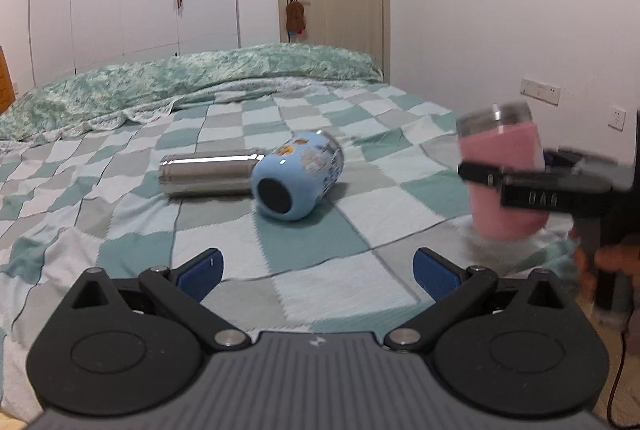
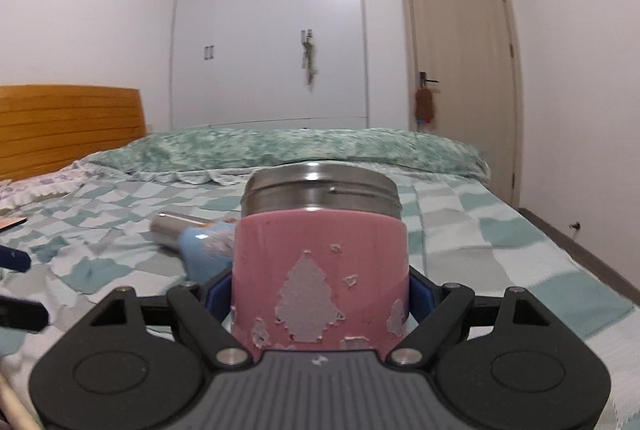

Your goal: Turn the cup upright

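Note:
A pink cup (image 2: 320, 262) with a steel rim and worn grey patches stands upright between the jaws of my right gripper (image 2: 320, 294), which is shut on it. In the left wrist view the pink cup (image 1: 504, 181) is at the right, held just above the bed's edge by the right gripper (image 1: 500, 181). My left gripper (image 1: 316, 270) is open and empty, low over the checked blanket (image 1: 320, 242). A light blue cup (image 1: 298, 175) lies on its side ahead of it, base toward me.
A steel tumbler (image 1: 208, 173) lies on its side touching the blue cup's left. A green quilt (image 1: 180, 85) is bunched along the bed's far side. A wooden headboard (image 2: 68, 121) is at left. Wardrobe and door stand behind.

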Demonstrator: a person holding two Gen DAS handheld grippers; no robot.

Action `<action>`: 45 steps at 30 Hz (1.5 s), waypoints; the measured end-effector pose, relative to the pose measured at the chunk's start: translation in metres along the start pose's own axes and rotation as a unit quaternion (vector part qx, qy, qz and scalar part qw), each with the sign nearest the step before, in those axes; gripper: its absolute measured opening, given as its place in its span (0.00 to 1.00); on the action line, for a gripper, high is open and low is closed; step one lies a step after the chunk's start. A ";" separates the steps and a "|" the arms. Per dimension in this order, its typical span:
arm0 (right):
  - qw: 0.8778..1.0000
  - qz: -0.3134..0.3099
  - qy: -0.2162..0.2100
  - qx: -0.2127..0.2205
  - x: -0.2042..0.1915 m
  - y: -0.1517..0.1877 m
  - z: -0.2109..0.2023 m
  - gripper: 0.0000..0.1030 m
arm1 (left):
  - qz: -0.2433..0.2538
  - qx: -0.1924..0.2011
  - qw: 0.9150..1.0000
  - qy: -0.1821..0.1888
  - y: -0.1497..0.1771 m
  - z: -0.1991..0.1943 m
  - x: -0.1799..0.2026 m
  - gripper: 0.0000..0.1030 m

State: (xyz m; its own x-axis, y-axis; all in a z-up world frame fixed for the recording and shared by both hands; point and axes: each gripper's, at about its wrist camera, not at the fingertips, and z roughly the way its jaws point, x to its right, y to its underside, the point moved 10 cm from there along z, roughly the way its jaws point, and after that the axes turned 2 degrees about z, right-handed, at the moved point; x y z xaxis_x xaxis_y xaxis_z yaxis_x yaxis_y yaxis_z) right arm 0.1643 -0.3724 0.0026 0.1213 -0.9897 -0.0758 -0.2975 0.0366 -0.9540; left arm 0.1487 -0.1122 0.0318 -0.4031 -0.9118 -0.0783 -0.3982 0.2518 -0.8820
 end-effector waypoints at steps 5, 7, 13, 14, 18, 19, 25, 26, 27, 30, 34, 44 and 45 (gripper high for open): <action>1.000 0.011 0.002 -0.007 0.013 0.029 -0.009 0.81 | -0.001 -0.010 1.000 -0.001 0.000 0.013 0.011 1.00; 1.000 0.006 0.001 0.005 0.013 0.031 -0.015 0.81 | 0.000 -0.013 1.000 0.001 0.002 0.015 0.014 1.00; 0.999 -0.016 -0.002 0.029 0.006 0.038 -0.035 0.81 | -0.005 -0.014 1.000 0.002 0.007 0.014 0.018 1.00; 0.999 -0.017 -0.001 0.033 0.006 0.040 -0.038 0.81 | -0.006 -0.013 1.000 0.002 0.007 0.013 0.018 1.00; 0.998 -0.029 0.002 0.051 0.002 0.043 -0.044 0.81 | -0.008 -0.011 1.000 0.001 0.010 0.010 0.021 1.00; 0.998 -0.034 0.002 0.053 0.000 0.043 -0.045 0.81 | -0.008 -0.009 1.000 0.001 0.010 0.009 0.022 1.00; 0.997 -0.034 0.011 0.074 -0.004 0.023 -0.062 1.00 | -0.015 0.015 1.000 -0.004 0.007 -0.006 0.019 1.00; 0.996 -0.035 0.016 0.083 -0.005 0.019 -0.069 1.00 | -0.017 0.021 1.000 -0.006 0.007 -0.009 0.017 1.00; 0.995 -0.036 0.020 0.089 -0.007 0.014 -0.075 1.00 | -0.020 0.027 0.999 -0.008 0.007 -0.013 0.015 1.00; 0.994 -0.032 0.022 0.105 -0.017 0.003 -0.099 1.00 | -0.032 0.047 0.998 -0.015 0.010 -0.028 0.009 1.00; 0.991 -0.028 0.022 0.125 -0.039 -0.005 -0.132 1.00 | -0.034 0.071 0.996 -0.039 0.019 -0.049 0.001 1.00; 0.994 -0.043 -0.026 0.094 -0.112 0.035 -0.147 1.00 | -0.066 0.111 0.987 -0.100 0.066 -0.086 -0.031 1.00; 0.994 -0.046 -0.026 0.093 -0.116 0.041 -0.148 1.00 | -0.067 0.118 0.985 -0.107 0.069 -0.090 -0.034 1.00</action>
State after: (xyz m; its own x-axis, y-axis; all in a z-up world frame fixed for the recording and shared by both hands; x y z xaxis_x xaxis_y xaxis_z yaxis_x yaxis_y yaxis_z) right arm -0.0017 -0.2769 0.0153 0.1903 -0.9817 0.0050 -0.1030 -0.0250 -0.9944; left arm 0.0607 -0.0347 0.0148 -0.1673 -0.9855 -0.0285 -0.2237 0.0661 -0.9724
